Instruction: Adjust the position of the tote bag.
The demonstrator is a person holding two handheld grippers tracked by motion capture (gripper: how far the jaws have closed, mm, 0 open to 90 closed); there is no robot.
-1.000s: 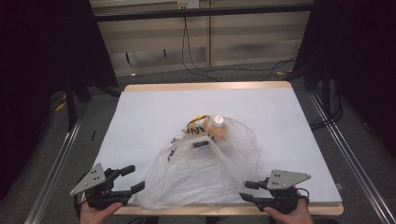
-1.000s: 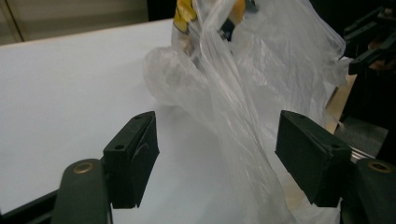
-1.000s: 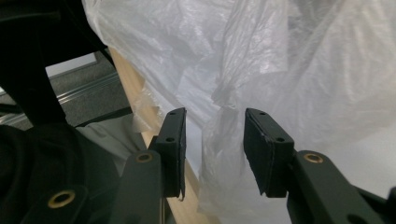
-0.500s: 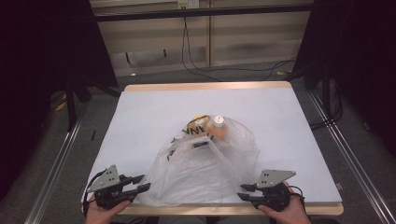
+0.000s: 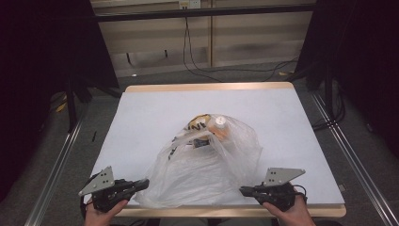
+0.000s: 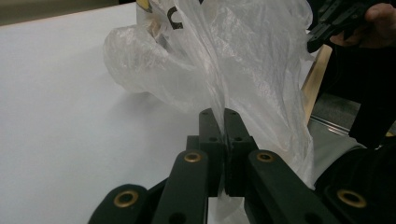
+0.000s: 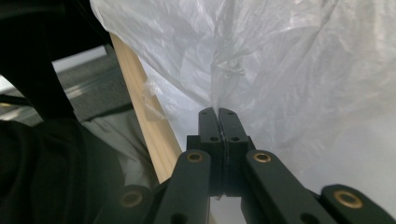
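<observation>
- The left gripper (image 5: 141, 183) sits at the desk's (image 5: 141, 117) near left corner; its jaws have just been closing and now pinch a fold of the clear plastic bag (image 5: 207, 176), as the left gripper view shows (image 6: 218, 114).
- The bag lies crumpled from the middle of the desk to its near edge, between both grippers.
- Inside it, toward the far side, an orange bottle with a white cap (image 5: 219, 126) and a yellow-printed packet (image 5: 197, 123) show through the film.
- The right gripper (image 5: 245, 190), at the near edge right of the bag, has just been closing too and clamps the bag's film (image 7: 219, 109).
- Cables (image 5: 197, 61) trail over the floor beyond the far edge.
</observation>
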